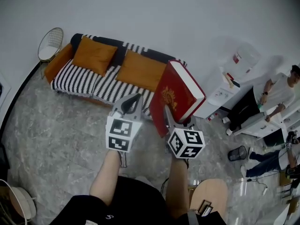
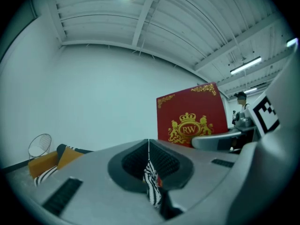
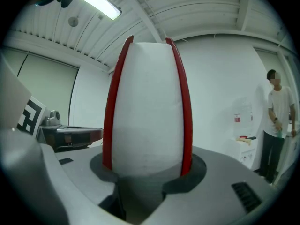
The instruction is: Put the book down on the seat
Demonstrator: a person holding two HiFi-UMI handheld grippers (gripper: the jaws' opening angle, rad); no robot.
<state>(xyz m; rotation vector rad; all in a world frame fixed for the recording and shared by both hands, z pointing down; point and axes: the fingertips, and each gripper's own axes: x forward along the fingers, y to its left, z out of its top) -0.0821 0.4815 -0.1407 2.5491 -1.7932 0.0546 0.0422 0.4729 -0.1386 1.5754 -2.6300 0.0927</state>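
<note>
My right gripper point(image 1: 168, 117) holds the book point(image 1: 179, 96) on end, jaws clamped across its thickness, in the air before the right end of the sofa point(image 1: 80, 79), so it must travel left and tip flat; left gripper point(image 1: 131, 105) is closed and empty.

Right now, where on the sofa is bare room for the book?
The seat is bare along its front, before the left cushion and the right cushion. Those crowd the back; the book hides the right end.
</note>
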